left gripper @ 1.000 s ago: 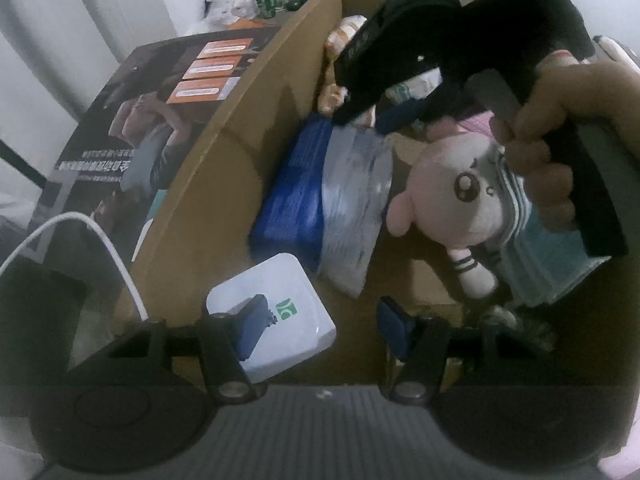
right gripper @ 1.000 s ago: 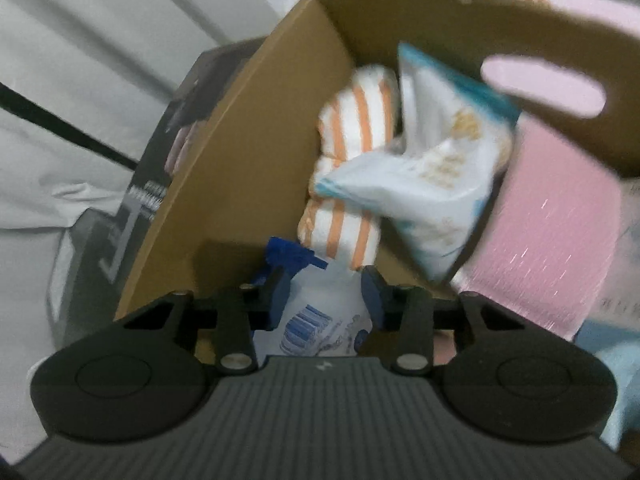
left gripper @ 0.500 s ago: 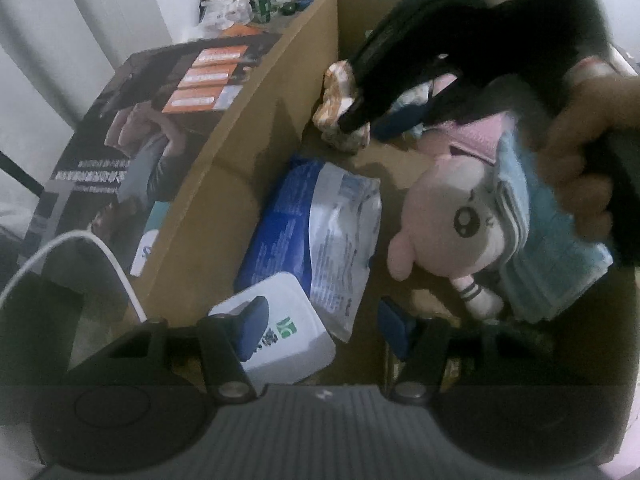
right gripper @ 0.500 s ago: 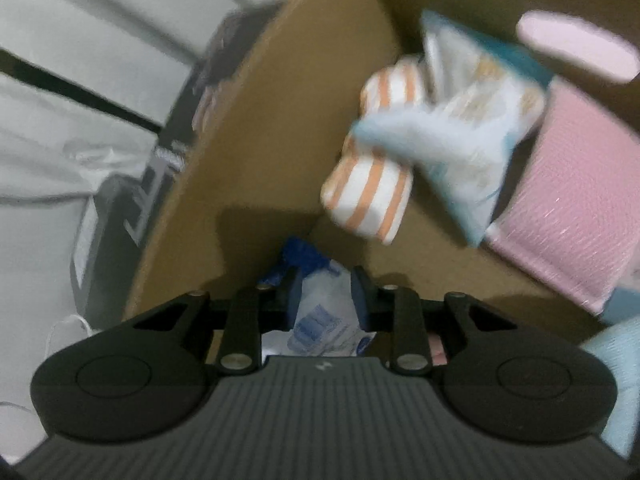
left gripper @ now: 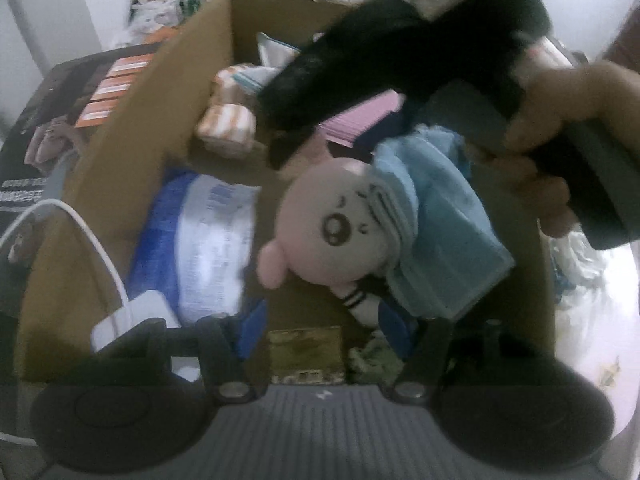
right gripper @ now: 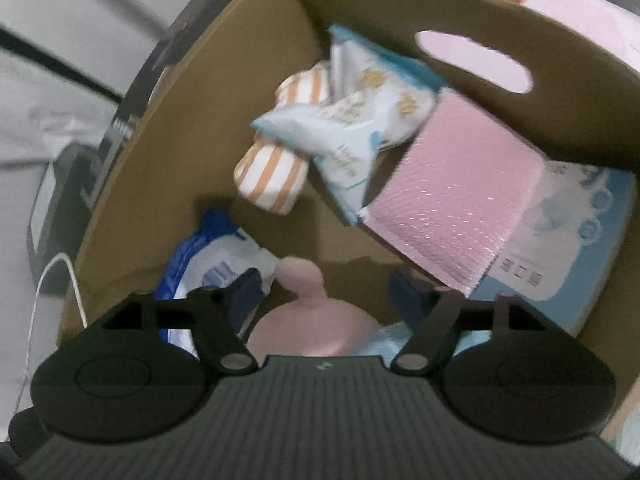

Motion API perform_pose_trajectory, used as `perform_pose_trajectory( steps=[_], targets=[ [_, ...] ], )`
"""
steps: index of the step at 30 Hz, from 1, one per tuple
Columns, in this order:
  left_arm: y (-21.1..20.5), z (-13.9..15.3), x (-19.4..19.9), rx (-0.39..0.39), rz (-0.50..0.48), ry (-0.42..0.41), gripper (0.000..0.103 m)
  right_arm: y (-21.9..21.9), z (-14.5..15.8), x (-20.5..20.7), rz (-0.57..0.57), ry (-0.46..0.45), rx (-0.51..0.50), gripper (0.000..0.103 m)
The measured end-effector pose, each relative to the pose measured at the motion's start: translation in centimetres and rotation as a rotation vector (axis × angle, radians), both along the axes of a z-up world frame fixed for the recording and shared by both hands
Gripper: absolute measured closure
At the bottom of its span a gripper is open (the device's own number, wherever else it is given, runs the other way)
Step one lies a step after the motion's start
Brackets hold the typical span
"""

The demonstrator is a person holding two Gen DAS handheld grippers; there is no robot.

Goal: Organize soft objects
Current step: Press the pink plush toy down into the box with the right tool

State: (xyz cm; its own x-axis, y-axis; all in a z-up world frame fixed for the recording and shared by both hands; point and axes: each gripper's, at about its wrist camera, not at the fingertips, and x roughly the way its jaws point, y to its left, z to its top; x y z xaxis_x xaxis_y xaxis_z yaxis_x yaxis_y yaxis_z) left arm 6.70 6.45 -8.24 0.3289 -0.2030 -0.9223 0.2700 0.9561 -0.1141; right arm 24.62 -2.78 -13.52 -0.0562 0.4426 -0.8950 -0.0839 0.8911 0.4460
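Observation:
An open cardboard box (left gripper: 132,160) holds the soft things. A pink plush doll (left gripper: 332,232) lies in its middle with a light blue cloth (left gripper: 440,232) draped over it. Left of it sits a blue-and-white wipes pack (left gripper: 200,240); an orange-striped cloth (left gripper: 228,128) is further back. My left gripper (left gripper: 322,330) hangs open over the box's near end, nothing between its fingers. A hand holds my right gripper (left gripper: 328,148) above the doll. In the right wrist view, that gripper (right gripper: 328,296) is opening, with the doll's head (right gripper: 312,320) under the gap and untouched.
A pale snack bag (right gripper: 360,120), a pink bubble mailer (right gripper: 456,208) and a light blue carton (right gripper: 568,240) fill the box's far end. A gold packet (left gripper: 306,352) lies below my left fingers. A white charger (left gripper: 132,316) with cable and a dark printed box (left gripper: 60,120) sit on the left.
The right jaws, nearly shut over the wipes pack before, have spread wide and now stand over the doll's head. The left gripper has drifted right, away from the charger, same gap.

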Motion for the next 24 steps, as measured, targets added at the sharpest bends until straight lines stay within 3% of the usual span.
perform_pose_trajectory(
  steps=[6, 7, 8, 11, 18, 21, 24],
  targets=[
    [-1.7, -0.9, 0.7, 0.026, -0.030, -0.004, 0.041, 2.4, -2.5, 0.3, 0.190, 0.063, -0.008, 0.024],
    [-1.8, -1.1, 0.8, 0.028, -0.032, -0.004, 0.041, 2.7, -2.6, 0.2, 0.217, 0.070, 0.008, 0.028],
    [-1.8, -1.3, 1.0, 0.032, -0.035, -0.003, 0.041, 2.7, -2.7, 0.2, 0.229, 0.082, 0.029, 0.039],
    [-1.8, -1.4, 1.1, 0.048, -0.037, -0.011, 0.041, 2.5, -2.4, 0.6, 0.226, 0.074, 0.056, 0.047],
    [-1.3, -0.7, 1.0, 0.064, -0.004, -0.027, 0.041, -0.2, -2.3, 1.5, 0.002, 0.075, 0.165, 0.051],
    [-1.2, -0.8, 0.8, 0.070, -0.001, -0.025, 0.041, -1.7, -2.9, 1.7, -0.109, 0.098, 0.189, 0.058],
    [-1.2, -1.0, 0.9, 0.076, 0.000, -0.014, 0.041, -2.7, -3.6, 1.2, -0.158, 0.109, 0.202, 0.057]
  ],
)
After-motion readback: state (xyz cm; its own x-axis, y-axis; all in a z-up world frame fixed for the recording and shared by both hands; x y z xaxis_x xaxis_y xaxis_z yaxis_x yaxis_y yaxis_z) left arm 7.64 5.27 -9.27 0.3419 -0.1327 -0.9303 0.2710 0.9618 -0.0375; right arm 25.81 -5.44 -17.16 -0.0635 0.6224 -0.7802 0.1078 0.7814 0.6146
